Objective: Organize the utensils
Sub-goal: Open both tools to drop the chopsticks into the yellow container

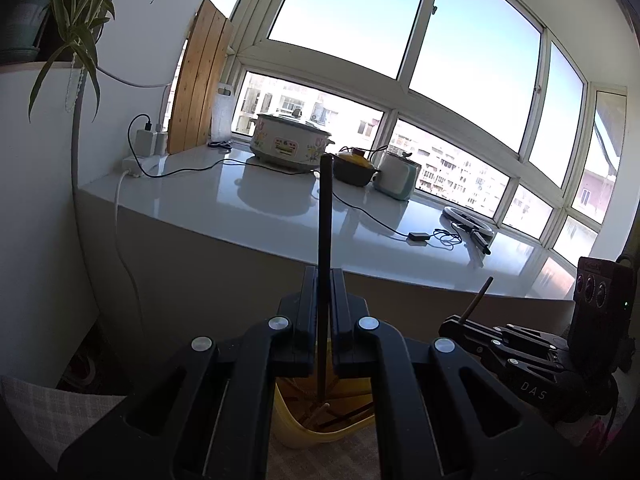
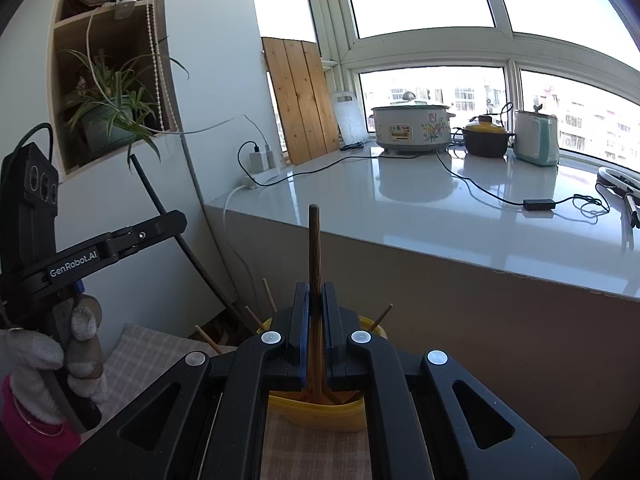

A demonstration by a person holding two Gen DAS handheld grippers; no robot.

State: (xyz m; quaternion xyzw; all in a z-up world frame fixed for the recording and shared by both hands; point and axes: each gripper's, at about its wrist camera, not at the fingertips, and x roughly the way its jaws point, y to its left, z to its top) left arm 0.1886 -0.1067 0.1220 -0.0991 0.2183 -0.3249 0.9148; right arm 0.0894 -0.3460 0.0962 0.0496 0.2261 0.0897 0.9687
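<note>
The yellow utensil holder [image 2: 316, 410] sat on a checked cloth [image 2: 160, 360] just below both grippers, with a few chopsticks leaning on its rim and the white desk [image 2: 440, 216] edge rising close behind it, open room to either side. The left gripper [image 1: 322, 320] had its jaws clenched on a dark chopstick [image 1: 325, 216] standing upright above the holder. The right gripper [image 2: 316, 332] likewise gripped a brown wooden chopstick [image 2: 314, 248], its lower end inside the holder.
</note>
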